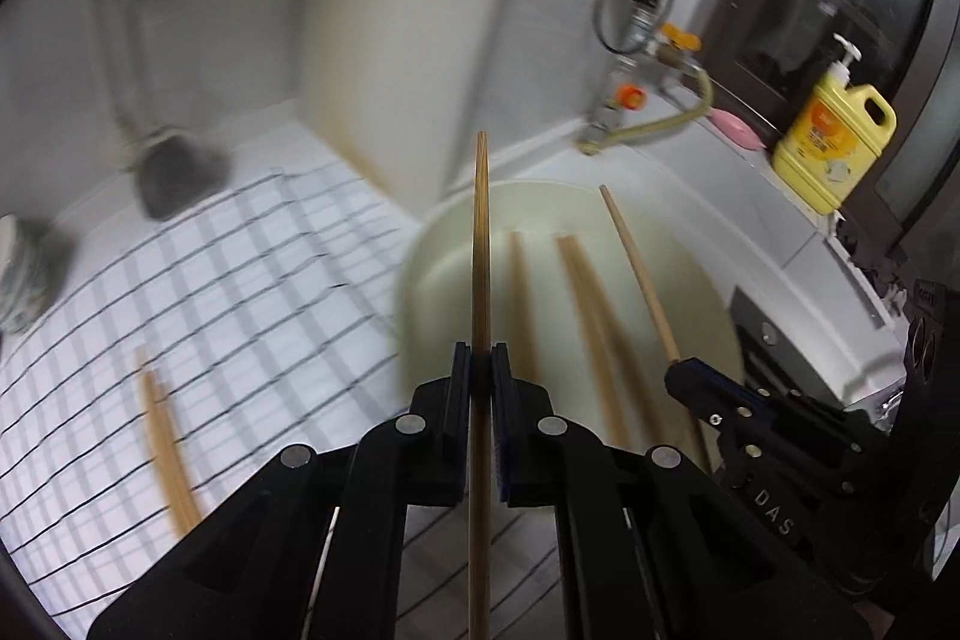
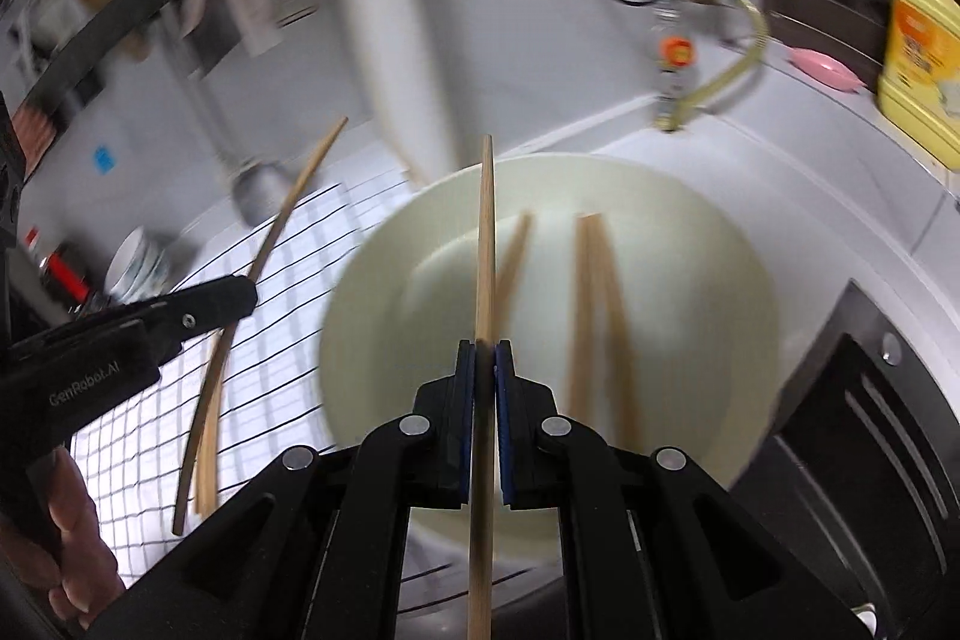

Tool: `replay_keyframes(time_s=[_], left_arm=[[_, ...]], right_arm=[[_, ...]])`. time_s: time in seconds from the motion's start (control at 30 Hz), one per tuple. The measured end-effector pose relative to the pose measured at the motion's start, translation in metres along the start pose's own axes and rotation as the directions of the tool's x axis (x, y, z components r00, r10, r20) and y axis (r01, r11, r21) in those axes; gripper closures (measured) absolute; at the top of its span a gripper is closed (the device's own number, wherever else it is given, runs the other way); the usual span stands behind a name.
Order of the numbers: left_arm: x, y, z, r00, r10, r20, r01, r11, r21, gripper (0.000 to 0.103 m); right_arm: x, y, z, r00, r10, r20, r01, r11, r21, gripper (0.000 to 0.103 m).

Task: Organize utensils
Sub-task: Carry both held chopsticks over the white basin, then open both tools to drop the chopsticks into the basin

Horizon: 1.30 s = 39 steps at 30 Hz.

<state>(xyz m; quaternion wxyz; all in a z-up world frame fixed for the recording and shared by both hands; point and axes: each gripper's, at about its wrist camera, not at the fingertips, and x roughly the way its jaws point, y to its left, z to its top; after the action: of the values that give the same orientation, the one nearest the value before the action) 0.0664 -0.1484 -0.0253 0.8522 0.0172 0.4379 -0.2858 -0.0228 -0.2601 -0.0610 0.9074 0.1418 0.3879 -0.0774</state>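
My left gripper [image 1: 480, 349] is shut on a wooden chopstick [image 1: 481, 232] held over the left rim of a cream bowl [image 1: 690, 292]. My right gripper [image 2: 483, 346] is shut on another chopstick [image 2: 486, 244] above the same bowl [image 2: 690, 244]. Several chopsticks [image 1: 585, 316] lie in the bowl, also seen in the right wrist view [image 2: 594, 304]. Two chopsticks [image 1: 165, 454] lie on the checked cloth [image 1: 210, 292]. The right gripper [image 1: 684, 370] shows in the left wrist view, the left gripper [image 2: 240, 295] in the right wrist view.
A yellow detergent bottle [image 1: 834, 142] and pink soap [image 1: 735, 127] stand on the back ledge. A tap with hose [image 1: 636, 94] hangs on the wall. A scrubber [image 1: 174, 172] and a stack of bowls [image 2: 135, 268] sit at the cloth's far side. A dark stove [image 2: 864, 430] is at right.
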Motion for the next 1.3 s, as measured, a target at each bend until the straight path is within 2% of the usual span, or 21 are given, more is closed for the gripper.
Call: replay_keyframes(time_s=[0.13,0.4,0.73,1.07,1.1,1.13,1.17,1.2,1.23,1.3], left_arm=[[0.036,-0.025,0.005,0.999,-0.019,-0.050,0.020,1.000,0.008,0.096],[0.095,-0.040,0.006,0.991,0.011,-0.132,-0.009,1.000,0.015,0.096],[0.125,-0.045,0.005,0.985,0.060,-0.164,-0.055,0.998,0.037,0.095],[0.131,-0.044,0.008,0.979,0.102,-0.178,-0.095,0.994,0.049,0.095],[0.130,-0.044,0.008,0.979,0.109,-0.174,-0.102,0.994,0.050,0.092],[0.128,-0.043,0.008,0.979,0.115,-0.171,-0.108,0.993,0.050,0.081],[0.126,-0.043,0.008,0.979,0.120,-0.165,-0.114,0.992,0.046,0.066],[0.124,-0.042,0.009,0.979,0.125,-0.158,-0.120,0.992,0.041,0.057],[0.119,-0.040,0.009,0.982,0.129,-0.140,-0.127,0.992,0.029,0.042],[0.111,-0.037,0.010,0.986,0.126,-0.113,-0.125,0.992,0.013,0.038]], right_arm=[[0.015,-0.031,0.008,1.000,-0.012,-0.016,0.013,0.999,0.041,0.097],[0.055,-0.066,0.012,0.996,-0.006,-0.087,0.014,0.995,0.098,0.096],[0.082,-0.076,0.012,0.992,-0.002,-0.129,0.016,0.995,0.102,0.096],[0.091,-0.080,0.016,0.991,-0.013,-0.132,0.026,0.995,0.098,0.095],[0.089,-0.080,0.016,0.992,-0.013,-0.124,0.025,0.995,0.099,0.090],[0.087,-0.080,0.017,0.993,-0.015,-0.118,0.027,0.995,0.098,0.089],[0.085,-0.079,0.017,0.993,-0.019,-0.113,0.030,0.995,0.097,0.089],[0.084,-0.079,0.017,0.994,-0.023,-0.109,0.033,0.995,0.093,0.089],[0.081,-0.079,0.017,0.994,-0.027,-0.106,0.036,0.995,0.090,0.088],[0.079,-0.079,0.017,0.994,-0.029,-0.103,0.039,0.995,0.090,0.088]])
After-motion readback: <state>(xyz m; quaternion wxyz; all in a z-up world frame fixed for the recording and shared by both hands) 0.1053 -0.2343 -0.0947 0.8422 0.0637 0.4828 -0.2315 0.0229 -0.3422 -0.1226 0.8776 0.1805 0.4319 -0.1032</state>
